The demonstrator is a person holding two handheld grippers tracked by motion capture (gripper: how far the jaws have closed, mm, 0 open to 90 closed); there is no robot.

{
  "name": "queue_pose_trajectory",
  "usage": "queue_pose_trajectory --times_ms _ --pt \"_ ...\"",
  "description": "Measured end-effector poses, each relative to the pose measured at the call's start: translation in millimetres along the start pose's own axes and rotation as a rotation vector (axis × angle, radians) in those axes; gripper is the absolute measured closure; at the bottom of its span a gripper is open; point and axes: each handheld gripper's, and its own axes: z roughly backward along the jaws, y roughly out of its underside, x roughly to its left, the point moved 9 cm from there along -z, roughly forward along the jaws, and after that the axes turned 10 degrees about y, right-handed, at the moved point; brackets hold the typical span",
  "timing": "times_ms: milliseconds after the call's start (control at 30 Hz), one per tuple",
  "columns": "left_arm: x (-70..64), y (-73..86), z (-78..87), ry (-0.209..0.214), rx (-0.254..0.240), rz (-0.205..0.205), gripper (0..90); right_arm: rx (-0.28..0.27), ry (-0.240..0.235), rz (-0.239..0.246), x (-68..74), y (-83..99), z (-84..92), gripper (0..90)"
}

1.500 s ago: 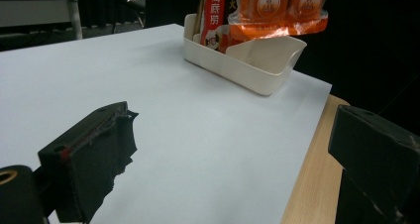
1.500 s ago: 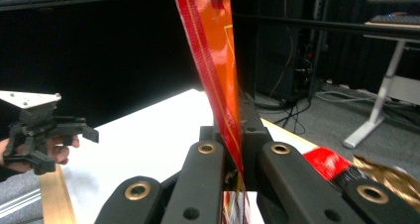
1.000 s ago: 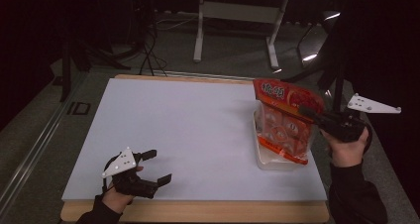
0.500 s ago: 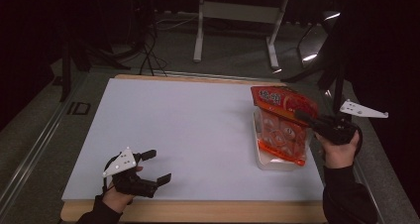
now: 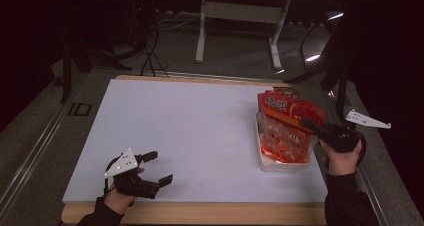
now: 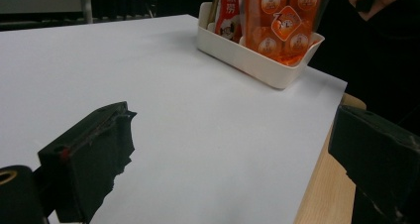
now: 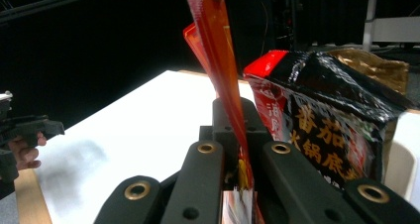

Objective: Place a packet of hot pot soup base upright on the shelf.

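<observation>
The right gripper [image 5: 311, 126] is clamping its jaws tight on the thin edge of an orange packet [image 7: 218, 60], and that packet is standing on end with its long axis running up and down, directly above the white bin [image 5: 284, 163]. The bin is sitting at the right side of the tabletop [image 5: 190, 131], close to the near edge, and the packet's lower end is already reaching down among the other packets in the bin. Just beside it in the bin, a red and black pouch [image 7: 327, 125] is standing upright, touching or nearly touching the held packet. The coming move looks like a straight lowering into the bin, and the right hand is the nearer one by far. The left gripper [image 5: 157, 168] is resting well apart from the bin, at the near left of the tabletop, with its jaws spread wide and gripping nothing.
</observation>
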Motion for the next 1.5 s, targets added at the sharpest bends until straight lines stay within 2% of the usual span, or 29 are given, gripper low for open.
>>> queue_pose_trajectory --times_ms 233,333,433,467,533,600,700,900,1000,1100,1267,1500 --pt "2.2 3.1 -0.3 -0.007 0.008 0.0 3.7 0.012 0.029 0.023 -2.6 7.6 3.2 90.0" --pt "2.5 4.2 -0.5 -0.006 0.013 0.001 3.7 0.043 0.055 0.039 -6.5 20.3 0.4 90.0" --pt "2.4 4.2 -0.6 -0.006 0.011 0.0 3.7 0.035 0.046 0.018 -8.8 24.9 1.6 90.0" --pt "2.5 4.4 -0.9 -0.006 0.009 0.003 3.7 0.037 0.059 0.022 -11.6 28.8 3.7 90.0" --pt "3.0 5.0 -1.2 -0.006 0.009 0.004 3.7 0.036 0.055 0.015 -12.7 31.5 5.6 90.0" --pt "3.5 5.7 -1.4 -0.007 0.011 0.004 3.7 0.039 0.072 0.036 -13.7 33.9 7.4 90.0" --pt "3.5 7.1 -2.3 -0.003 0.012 0.01 3.7 0.04 0.071 0.021 -15.0 36.7 9.5 89.9" --pt "4.5 8.8 -3.0 -0.002 0.015 0.009 3.7 0.038 0.078 0.0 -17.1 36.7 10.2 87.8" --pt "5.4 8.7 -2.8 -0.003 0.01 0.014 3.7 0.05 0.091 0.009 -16.1 36.4 9.8 84.4" --pt "6.3 8.3 -2.3 -0.004 0.007 0.015 3.7 0.062 0.112 0.024 -15.5 33.4 10.1 79.7" --pt "6.3 7.9 -2.1 -0.004 0.004 0.016 3.7 0.049 0.112 0.037 -8.7 19.0 12.2 71.0" --pt "5.0 8.4 -3.1 0.003 0.004 0.017 3.7 -0.032 0.124 0.087 8.9 -17.3 22.0 58.6"
